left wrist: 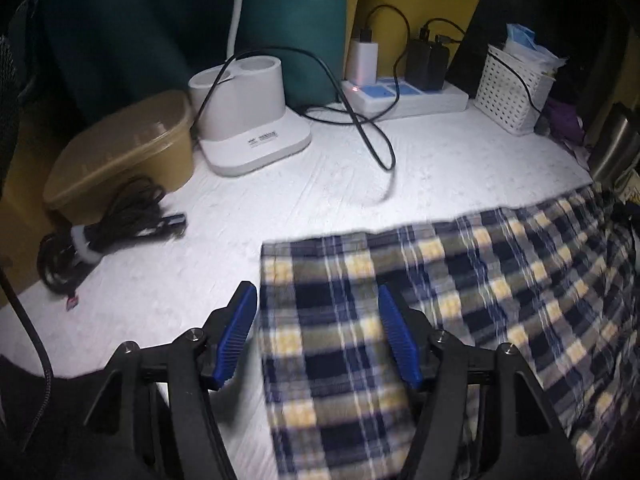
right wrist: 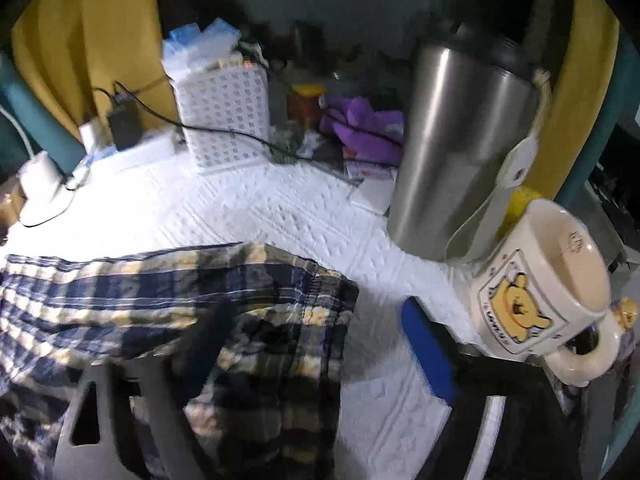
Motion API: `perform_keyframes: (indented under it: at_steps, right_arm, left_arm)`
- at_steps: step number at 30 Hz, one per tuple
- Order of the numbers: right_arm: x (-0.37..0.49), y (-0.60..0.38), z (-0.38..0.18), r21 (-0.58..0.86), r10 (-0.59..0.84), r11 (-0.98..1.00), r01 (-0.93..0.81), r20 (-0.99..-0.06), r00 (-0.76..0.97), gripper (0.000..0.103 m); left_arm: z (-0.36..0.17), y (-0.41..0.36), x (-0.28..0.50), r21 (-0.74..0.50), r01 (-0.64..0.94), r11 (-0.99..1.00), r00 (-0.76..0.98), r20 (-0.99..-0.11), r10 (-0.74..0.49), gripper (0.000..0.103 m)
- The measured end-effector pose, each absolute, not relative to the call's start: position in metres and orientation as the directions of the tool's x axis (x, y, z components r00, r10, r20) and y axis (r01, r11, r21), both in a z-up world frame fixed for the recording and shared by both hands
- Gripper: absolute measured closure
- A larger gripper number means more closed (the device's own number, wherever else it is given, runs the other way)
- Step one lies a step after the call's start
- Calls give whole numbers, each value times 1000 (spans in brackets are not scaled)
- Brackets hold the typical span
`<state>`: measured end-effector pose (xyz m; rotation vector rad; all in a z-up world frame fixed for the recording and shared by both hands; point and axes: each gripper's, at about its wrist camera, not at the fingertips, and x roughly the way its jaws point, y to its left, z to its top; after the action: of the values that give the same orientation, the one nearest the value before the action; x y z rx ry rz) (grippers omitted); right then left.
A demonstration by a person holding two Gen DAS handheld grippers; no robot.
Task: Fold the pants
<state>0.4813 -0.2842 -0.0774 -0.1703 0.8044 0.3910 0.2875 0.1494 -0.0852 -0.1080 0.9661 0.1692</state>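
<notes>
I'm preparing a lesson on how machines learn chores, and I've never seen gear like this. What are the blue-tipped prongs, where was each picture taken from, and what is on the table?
There is no robot: a person holds a two-finger gripper in each hand, each carrying a camera that looks along its fingers. The left camera shows the left gripper open over one end of the plaid pants. The right camera shows the right gripper open at the other end. Nothing is gripped. The pants lie on a white table, near a steel tumbler, a bear mug and a power strip.

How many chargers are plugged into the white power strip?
2: a white charger at the white power strip's left end, and a black charger beside it, mid-strip. The strip's right end shows none.
</notes>
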Motion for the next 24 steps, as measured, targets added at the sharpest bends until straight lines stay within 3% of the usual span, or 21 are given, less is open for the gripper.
perform_keyframes:
  at_steps: [6,11,12,13,16,24]
  right_arm:
    - [446,-315,-71,62,332,902,-427,-732,594,15]
    - [421,-334,-90,143,380,889,-436,-762,525,15]
    - [415,-334,-94,150,393,879,-453,-768,507,20]
    - [412,-331,-100,141,388,873,-467,-781,490,31]
    - [405,-320,-112,17,308,873,-488,-795,522,47]
    - [399,-330,-112,-110,189,893,-437,-788,586,47]
  left_arm:
    - [-100,145,269,-5,-191,982,511,-855,94,40]
    - [-102,142,261,3,-182,983,558,-823,106,40]
    - [-103,140,261,11,-178,984,565,-817,112,42]
    - [-103,138,261,18,-174,985,570,-814,116,44]
    - [-103,136,263,35,-167,985,572,-810,126,45]
    - [-103,137,266,52,-198,979,563,-811,157,45]
